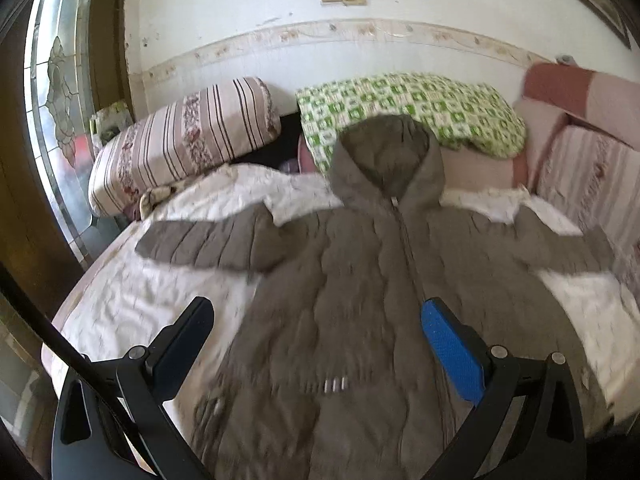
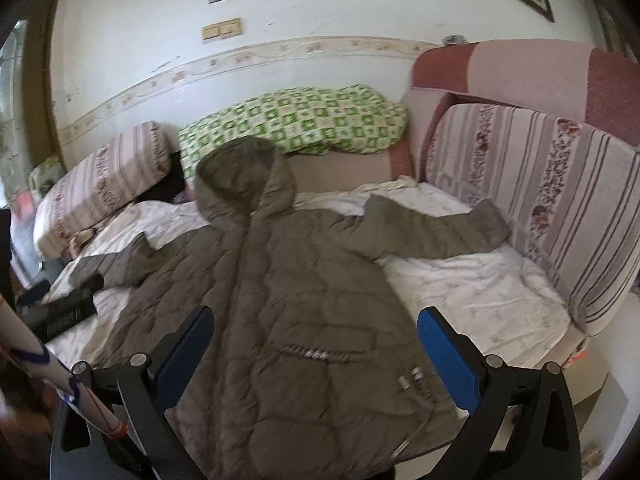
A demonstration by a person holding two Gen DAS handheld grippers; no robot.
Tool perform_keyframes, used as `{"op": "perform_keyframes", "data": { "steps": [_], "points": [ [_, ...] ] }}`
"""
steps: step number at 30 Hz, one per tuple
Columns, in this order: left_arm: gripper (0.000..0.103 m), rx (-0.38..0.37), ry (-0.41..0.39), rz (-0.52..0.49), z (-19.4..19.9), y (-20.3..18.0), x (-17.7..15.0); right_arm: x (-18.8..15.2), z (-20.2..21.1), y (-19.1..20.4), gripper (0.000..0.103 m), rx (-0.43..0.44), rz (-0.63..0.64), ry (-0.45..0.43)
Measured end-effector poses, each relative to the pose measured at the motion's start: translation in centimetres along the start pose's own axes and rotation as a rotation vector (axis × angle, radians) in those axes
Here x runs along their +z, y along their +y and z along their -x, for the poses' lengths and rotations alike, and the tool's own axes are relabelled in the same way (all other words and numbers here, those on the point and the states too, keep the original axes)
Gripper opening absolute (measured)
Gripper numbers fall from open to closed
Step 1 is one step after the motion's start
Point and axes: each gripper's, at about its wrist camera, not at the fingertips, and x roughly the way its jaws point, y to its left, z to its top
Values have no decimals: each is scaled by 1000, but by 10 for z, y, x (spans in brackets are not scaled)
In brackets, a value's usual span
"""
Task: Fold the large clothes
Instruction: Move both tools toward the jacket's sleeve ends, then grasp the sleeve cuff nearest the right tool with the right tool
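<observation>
Home bedroom: bed [image 2: 480, 292], pillows [image 1: 180, 140], wallpaper border [image 1: 360, 32].

I'm holding my left gripper [image 1: 316, 336] wide open above the lower front of the grey-brown hooded jacket [image 1: 344, 280], not touching it. Jacket is lying zipped, front up, sleeves spread, on the white bedsheet [image 1: 132, 292], its hood reaching the green checked quilt [image 1: 412, 108]. Striped pillow [image 1: 180, 140] is sitting far left.

Soft daylight from window [image 1: 56, 92] at left; motion blur low; fisheye edges dark, curved.
</observation>
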Motion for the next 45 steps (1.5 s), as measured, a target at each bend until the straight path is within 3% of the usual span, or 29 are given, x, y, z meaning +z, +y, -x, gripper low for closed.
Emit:
{"op": "perform_keyframes", "data": {
  "steps": [6,14,26,29,36,41,45],
  "points": [
    [103,-17,43,27,-71,-20,38,18,-22,-11,103,-59,29,35],
    [103,79,74,-41,-154,-22,7,60,-92,-5,103,-71,54,112],
    [103,142,123,1,-202,4,10,108,-261,10,103,-36,-7,379],
    [103,138,124,-14,-205,1,10,123,-295,0,103,-34,-23,395],
    [103,143,135,-1,-212,1,13,154,-314,-95,103,-124,-180,355],
    [103,144,167,30,-222,9,14,158,-297,-201,103,-248,-343,333],
    [103,154,170,38,-225,13,14,152,-274,-271,100,-300,-471,318]
  ]
}}
